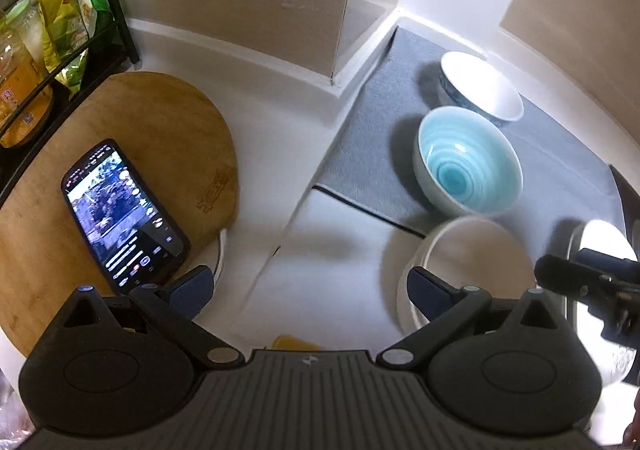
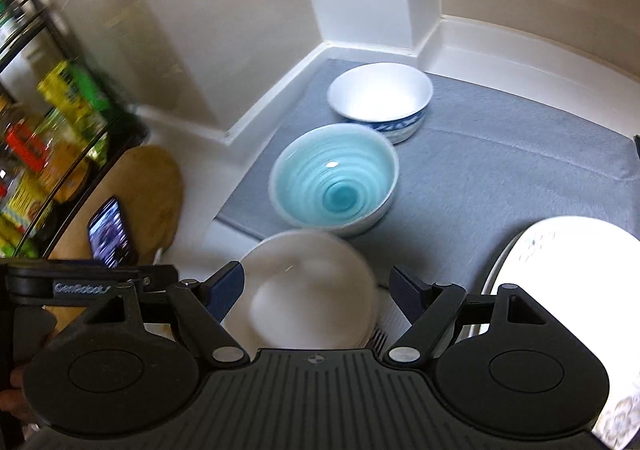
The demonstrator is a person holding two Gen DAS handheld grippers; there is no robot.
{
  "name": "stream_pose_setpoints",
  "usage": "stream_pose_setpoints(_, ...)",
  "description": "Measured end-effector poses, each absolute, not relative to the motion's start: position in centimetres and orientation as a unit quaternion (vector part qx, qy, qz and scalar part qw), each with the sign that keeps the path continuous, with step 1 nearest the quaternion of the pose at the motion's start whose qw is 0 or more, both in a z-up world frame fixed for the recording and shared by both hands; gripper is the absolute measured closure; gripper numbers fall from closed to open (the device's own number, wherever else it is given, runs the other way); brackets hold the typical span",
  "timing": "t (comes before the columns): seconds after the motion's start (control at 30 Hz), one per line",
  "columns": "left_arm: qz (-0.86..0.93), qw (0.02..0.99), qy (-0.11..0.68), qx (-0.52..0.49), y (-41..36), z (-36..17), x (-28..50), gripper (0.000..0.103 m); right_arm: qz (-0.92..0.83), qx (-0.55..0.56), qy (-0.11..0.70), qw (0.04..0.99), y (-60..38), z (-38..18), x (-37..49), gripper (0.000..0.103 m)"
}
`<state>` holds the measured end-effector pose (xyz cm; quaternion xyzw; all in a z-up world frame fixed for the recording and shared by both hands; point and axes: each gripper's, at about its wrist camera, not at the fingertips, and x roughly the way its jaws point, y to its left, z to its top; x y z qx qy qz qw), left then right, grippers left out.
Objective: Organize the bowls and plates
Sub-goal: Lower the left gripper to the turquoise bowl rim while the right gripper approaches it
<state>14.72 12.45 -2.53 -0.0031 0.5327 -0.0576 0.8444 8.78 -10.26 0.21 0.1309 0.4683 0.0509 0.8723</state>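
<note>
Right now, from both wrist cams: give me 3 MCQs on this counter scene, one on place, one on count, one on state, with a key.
1. What does the turquoise spiral-glazed bowl stand on?
A. the round wooden cutting board
B. the grey cloth mat
C. the black wire rack

2. How many bowls are in view?
A. two
B. three
C. five

3. How does the right gripper stand?
A. open, holding nothing
C. shut on the smartphone
B. shut on a plate

Key:
1 B: the turquoise bowl sits on the grey cloth mat, in front of the white bowl with blue-patterned outside.
2 B: those two plus a plain white bowl nearest the cameras.
3 A: its fingers stand wide apart above the plain white bowl, gripping nothing; the left gripper is open too.
</note>
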Motion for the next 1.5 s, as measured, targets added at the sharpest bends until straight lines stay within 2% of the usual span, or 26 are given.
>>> stream_pose_setpoints(0.67,-0.052,0.827,0.56,-0.009,7.1,-6.1,24.1,0.0,0.013,0.18,0.499,0.847,-15.4,-4.7,17.5,0.021)
stream_pose_setpoints(1.17,-0.057,0.82,0.569,0.005,4.6,-8.7,27.5,0.0,-0.001,0.183,0.536,0.824,-16.1,-8.3,21.0,0.027)
stream_pose_setpoints(1.3,-0.066,0.823,0.564,0.015,4.0,-9.1,27.6,0.001,0.003,0.177,0.537,0.825,-16.0,-8.6,21.3,0.037)
stream_pose_setpoints(1.33,-0.069,0.823,0.564,0.016,3.8,-9.2,27.7,0.004,0.005,0.176,0.535,0.826,-16.0,-8.7,21.3,0.044)
stream_pose_setpoints(1.4,-0.076,0.818,0.57,0.018,3.7,-9.5,27.6,0.007,0.011,0.175,0.534,0.827,-16.0,-8.7,21.4,0.048)
stream_pose_setpoints(1.43,-0.077,0.818,0.57,0.019,3.4,-9.6,27.6,0.012,0.013,0.173,0.533,0.828,-15.9,-8.7,21.5,0.05)
stream_pose_setpoints(1.47,-0.079,0.82,0.566,0.02,3.4,-9.6,27.5,0.021,0.016,0.171,0.532,0.829,-15.8,-8.7,21.6,0.052)
stream_pose_setpoints(1.5,-0.087,0.821,0.563,0.018,3.3,-9.6,27.4,0.024,0.019,0.169,0.532,0.83,-15.7,-8.7,21.7,0.058)
